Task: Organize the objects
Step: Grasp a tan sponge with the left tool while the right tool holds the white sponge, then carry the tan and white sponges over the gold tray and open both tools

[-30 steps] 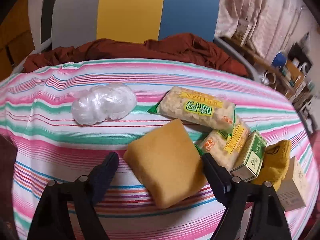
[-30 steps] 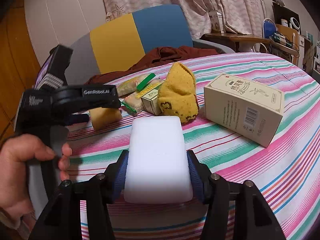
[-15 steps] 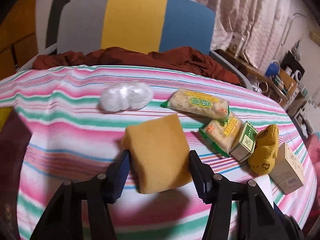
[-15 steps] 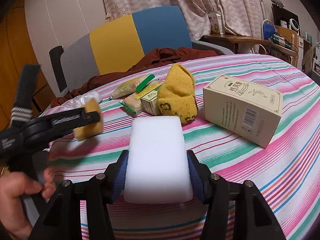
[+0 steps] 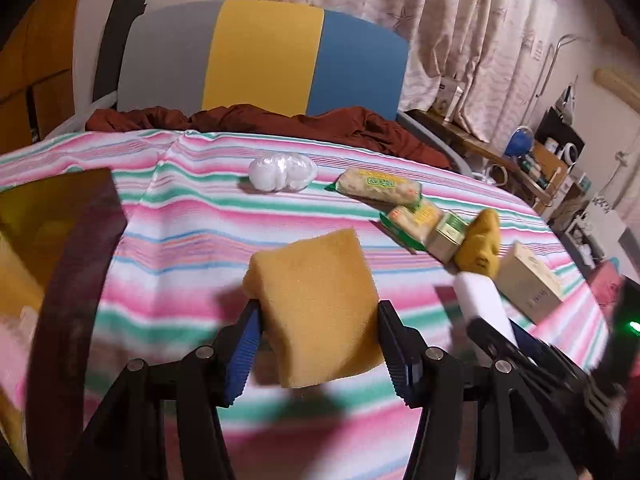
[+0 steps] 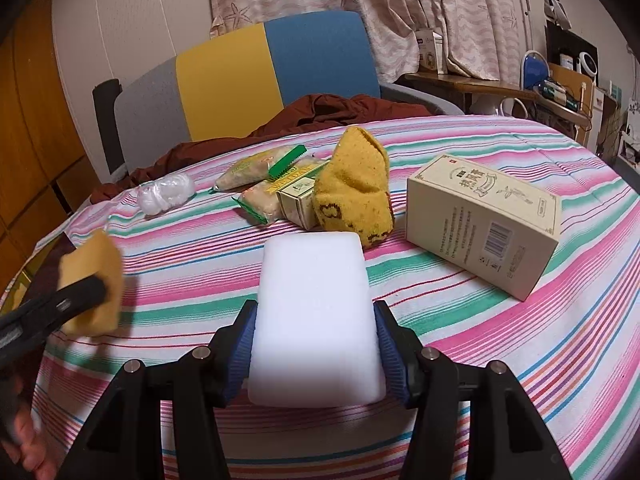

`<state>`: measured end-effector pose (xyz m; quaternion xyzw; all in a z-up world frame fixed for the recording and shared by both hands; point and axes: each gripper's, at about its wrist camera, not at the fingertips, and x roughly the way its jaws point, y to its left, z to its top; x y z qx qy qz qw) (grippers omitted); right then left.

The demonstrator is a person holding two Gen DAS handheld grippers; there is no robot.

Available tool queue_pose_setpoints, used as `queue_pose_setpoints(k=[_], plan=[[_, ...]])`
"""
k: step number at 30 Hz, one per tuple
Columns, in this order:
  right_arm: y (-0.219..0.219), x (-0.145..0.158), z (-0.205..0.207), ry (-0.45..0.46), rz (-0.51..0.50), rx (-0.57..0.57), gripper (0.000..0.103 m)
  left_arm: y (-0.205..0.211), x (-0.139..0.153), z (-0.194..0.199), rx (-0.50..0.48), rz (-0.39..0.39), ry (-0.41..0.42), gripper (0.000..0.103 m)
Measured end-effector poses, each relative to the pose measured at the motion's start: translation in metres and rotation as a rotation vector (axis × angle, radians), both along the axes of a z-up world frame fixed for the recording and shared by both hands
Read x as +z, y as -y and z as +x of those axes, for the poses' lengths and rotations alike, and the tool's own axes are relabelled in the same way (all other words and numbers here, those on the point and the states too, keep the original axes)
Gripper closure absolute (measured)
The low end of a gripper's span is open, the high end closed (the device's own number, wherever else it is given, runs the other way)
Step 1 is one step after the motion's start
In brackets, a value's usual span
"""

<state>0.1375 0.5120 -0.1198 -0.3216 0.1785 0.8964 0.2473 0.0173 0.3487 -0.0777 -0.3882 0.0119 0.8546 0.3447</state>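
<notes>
My left gripper (image 5: 318, 344) is shut on a yellow sponge (image 5: 316, 300) and holds it above the striped tablecloth (image 5: 180, 216). The sponge also shows at the left of the right wrist view (image 6: 94, 284). My right gripper (image 6: 314, 352) is shut on a white foam block (image 6: 316, 320), held low over the cloth. The block shows in the left wrist view (image 5: 480, 300) at the right. Behind lie a yellow sock (image 6: 356, 196), a beige box (image 6: 484, 220), snack packets (image 6: 256, 168) and a small green-and-cream carton (image 6: 298, 196).
A crumpled clear plastic bag (image 5: 282, 170) lies at the back of the table. A dark red-brown bin with a yellow inside (image 5: 60, 248) stands at the left edge. A grey, yellow and blue chair (image 5: 256, 56) with a rust cloth (image 5: 280, 120) is behind the table.
My left gripper closed on the yellow sponge, lifted it off the cloth and pulled back toward the left. The right gripper has held the white block still.
</notes>
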Motion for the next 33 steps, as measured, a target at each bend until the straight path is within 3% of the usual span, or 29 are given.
queue_pose_setpoints(k=[8, 17, 24, 28, 33], plan=[[0.015, 0.01, 0.001, -0.008, 0.106, 0.004, 0.046, 0.063, 0.024, 0.01, 0.03, 0.095, 0.034, 0.045], [0.033, 0.014, -0.005, 0.009, 0.194, 0.045, 0.046, 0.142, 0.05, -0.008, 0.154, 0.174, 0.045, 0.045], [0.047, 0.018, -0.011, 0.047, 0.224, 0.067, 0.046, 0.199, 0.058, -0.036, 0.265, 0.167, 0.035, 0.045], [0.07, 0.033, -0.006, -0.033, 0.137, 0.11, 0.046, 0.231, 0.057, -0.057, 0.328, 0.156, 0.039, 0.045], [0.12, 0.062, -0.009, -0.149, 0.008, 0.251, 0.046, 0.265, 0.055, -0.081, 0.397, 0.144, 0.044, 0.045]])
